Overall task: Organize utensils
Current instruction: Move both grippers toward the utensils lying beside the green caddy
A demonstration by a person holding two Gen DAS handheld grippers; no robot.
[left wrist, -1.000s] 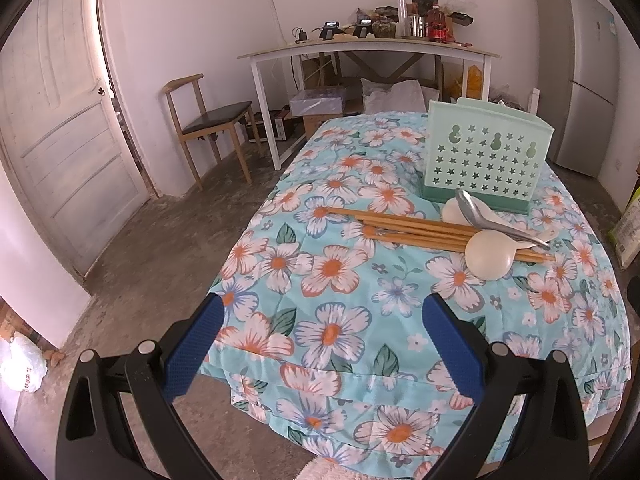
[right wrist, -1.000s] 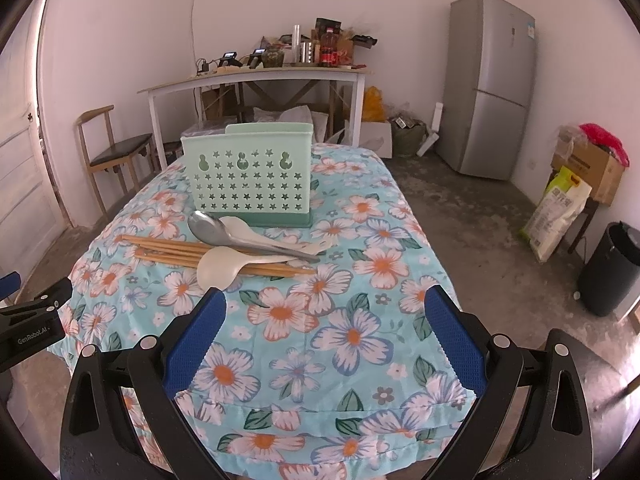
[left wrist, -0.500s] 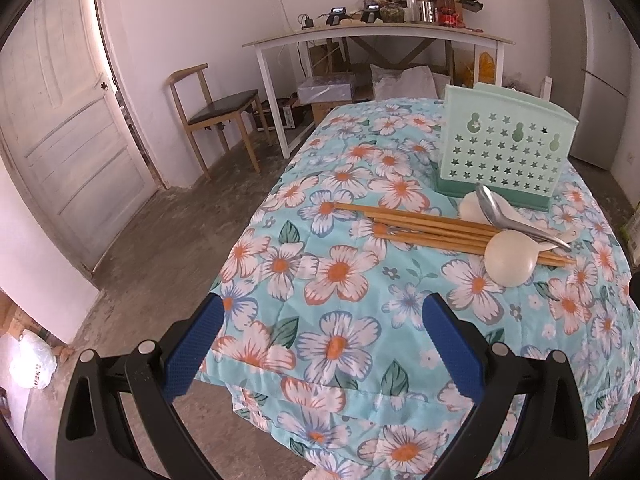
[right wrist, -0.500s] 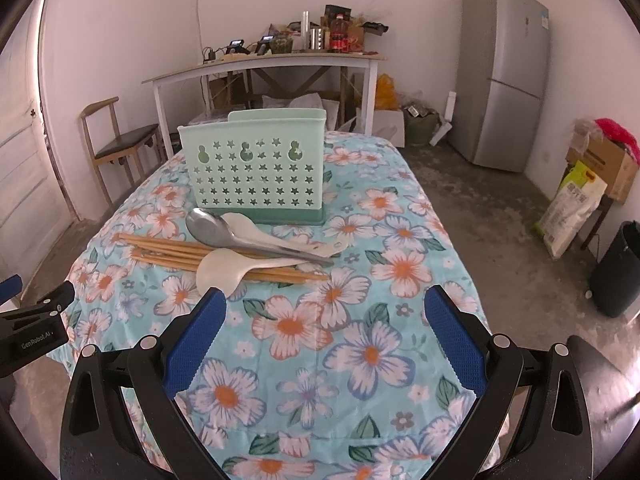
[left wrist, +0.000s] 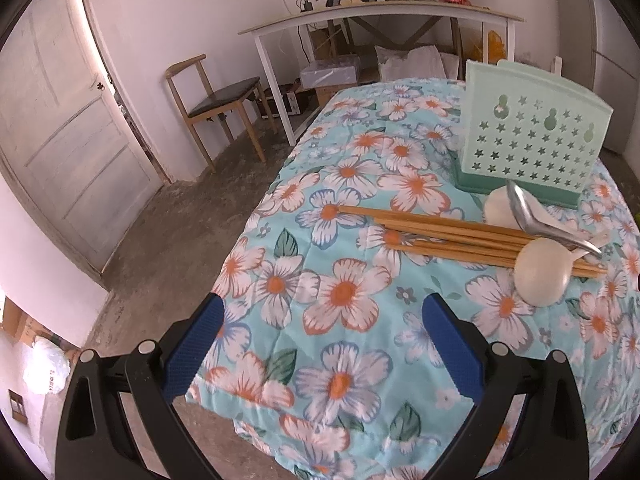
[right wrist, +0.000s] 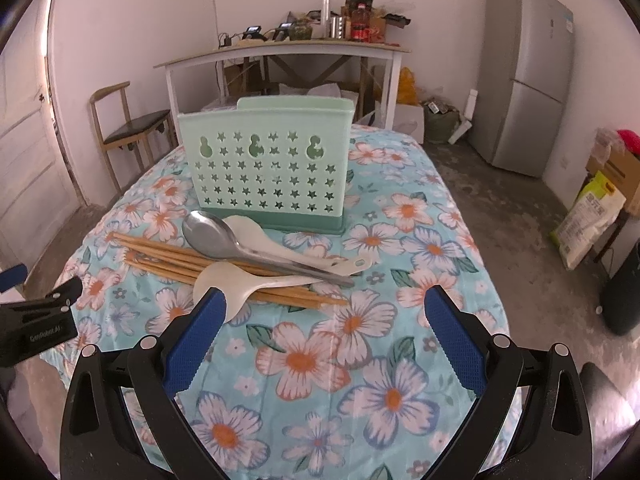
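Observation:
A mint-green utensil holder [right wrist: 266,168] with star holes stands upright on the floral tablecloth [right wrist: 360,360]; it also shows in the left wrist view [left wrist: 532,148]. In front of it lie several wooden chopsticks [right wrist: 168,258] [left wrist: 436,236], a metal spoon [right wrist: 216,236] [left wrist: 528,216] and two white plastic spoons [right wrist: 236,280] [left wrist: 540,272] stacked across them. My right gripper [right wrist: 324,332] is open and empty, just short of the pile. My left gripper [left wrist: 320,340] is open and empty over the table's left front corner, left of the chopsticks.
A wooden chair [left wrist: 216,96] and a white side table [left wrist: 380,16] with clutter stand behind the table. A door [left wrist: 60,120] is at left, a grey fridge [right wrist: 528,80] at right. Bags and a dark bin [right wrist: 624,292] sit on the floor at right.
Both grippers have moved forward toward the table; the utensil pile and holder look larger and closer. Both stay open.

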